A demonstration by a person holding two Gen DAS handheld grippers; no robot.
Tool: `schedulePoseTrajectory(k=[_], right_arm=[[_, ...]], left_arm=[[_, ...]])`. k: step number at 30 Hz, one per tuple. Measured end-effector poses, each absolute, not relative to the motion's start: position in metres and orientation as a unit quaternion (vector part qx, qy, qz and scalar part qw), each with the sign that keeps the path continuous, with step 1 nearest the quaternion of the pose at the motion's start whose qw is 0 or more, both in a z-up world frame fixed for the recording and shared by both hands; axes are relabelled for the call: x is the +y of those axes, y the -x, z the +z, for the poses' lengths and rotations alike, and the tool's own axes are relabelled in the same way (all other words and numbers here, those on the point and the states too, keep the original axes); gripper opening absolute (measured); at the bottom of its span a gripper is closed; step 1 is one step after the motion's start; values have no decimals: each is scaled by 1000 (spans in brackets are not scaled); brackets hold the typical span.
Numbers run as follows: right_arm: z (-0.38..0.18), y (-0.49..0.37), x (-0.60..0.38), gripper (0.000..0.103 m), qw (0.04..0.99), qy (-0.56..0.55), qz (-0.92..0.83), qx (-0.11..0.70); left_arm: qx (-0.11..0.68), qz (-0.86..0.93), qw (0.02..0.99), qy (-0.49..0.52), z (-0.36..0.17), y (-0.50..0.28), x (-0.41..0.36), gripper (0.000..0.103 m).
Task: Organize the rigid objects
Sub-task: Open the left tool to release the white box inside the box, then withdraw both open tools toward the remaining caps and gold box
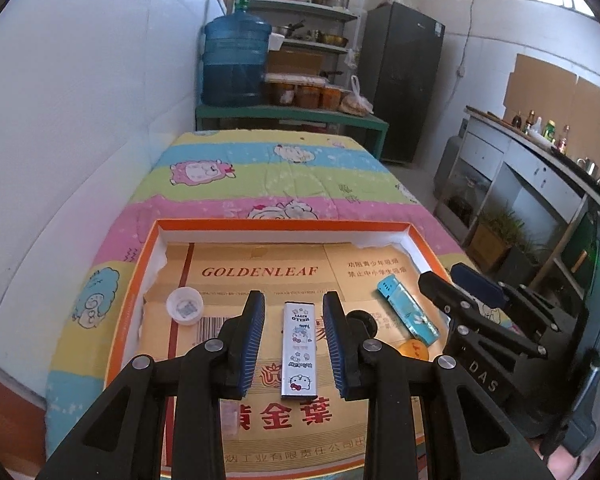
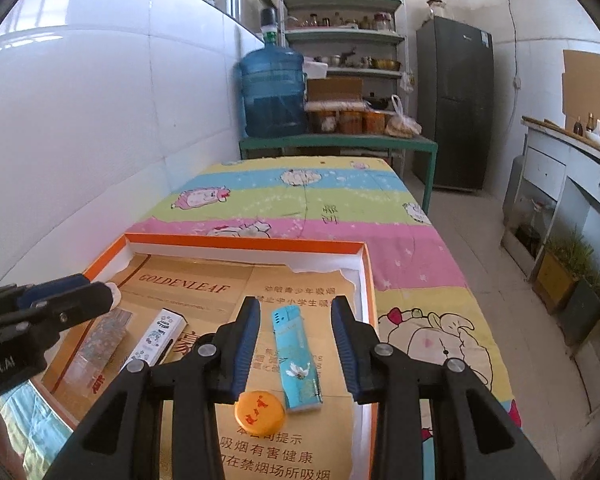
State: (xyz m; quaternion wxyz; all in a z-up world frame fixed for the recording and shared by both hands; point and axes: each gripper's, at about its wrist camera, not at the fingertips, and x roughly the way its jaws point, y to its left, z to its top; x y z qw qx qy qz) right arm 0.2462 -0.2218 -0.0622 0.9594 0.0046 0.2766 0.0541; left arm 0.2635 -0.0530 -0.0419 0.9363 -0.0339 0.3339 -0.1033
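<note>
An orange-rimmed tray [image 1: 284,224] [image 2: 244,243] lined with cardboard lies on a cartoon-print cloth. A Hello Kitty lighter [image 1: 298,350] [image 2: 156,338] lies flat on its floor. My left gripper [image 1: 293,298] [image 2: 88,290] hovers open above it, its pads clear of the lighter. A teal lighter [image 2: 296,360] [image 1: 406,310] lies below my open right gripper [image 2: 296,302] [image 1: 446,274], untouched. An orange cap [image 2: 260,412] [image 1: 414,348] sits beside the teal lighter. A white cap [image 1: 185,306] rests at the tray's left. A patterned lighter [image 2: 100,340] lies left of the Hello Kitty one.
The cloth-covered surface [image 1: 268,176] runs on beyond the tray to a green bench with a blue water jug [image 1: 236,60]. A white wall [image 1: 80,120] borders the left side. Floor, a dark fridge [image 2: 454,100] and a counter [image 1: 540,168] lie to the right.
</note>
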Motion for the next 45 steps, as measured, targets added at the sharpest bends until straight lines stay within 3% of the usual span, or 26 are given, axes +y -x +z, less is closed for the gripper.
schedulePoseTrajectory(k=[6, 26, 37, 45], right_arm=[[-55, -235, -222, 37, 967, -16, 75, 245], [-55, -164, -216, 37, 940, -56, 88, 325], [-49, -129, -212, 37, 929, -57, 101, 351], [-44, -93, -207, 37, 927, -21, 95, 362]], left_arm=[[316, -110, 941, 44, -37, -256, -49, 31], [350, -178, 915, 90, -36, -244, -51, 31], [353, -177, 918, 38, -2, -169, -52, 31], [378, -158, 911, 49, -12, -131, -29, 31]])
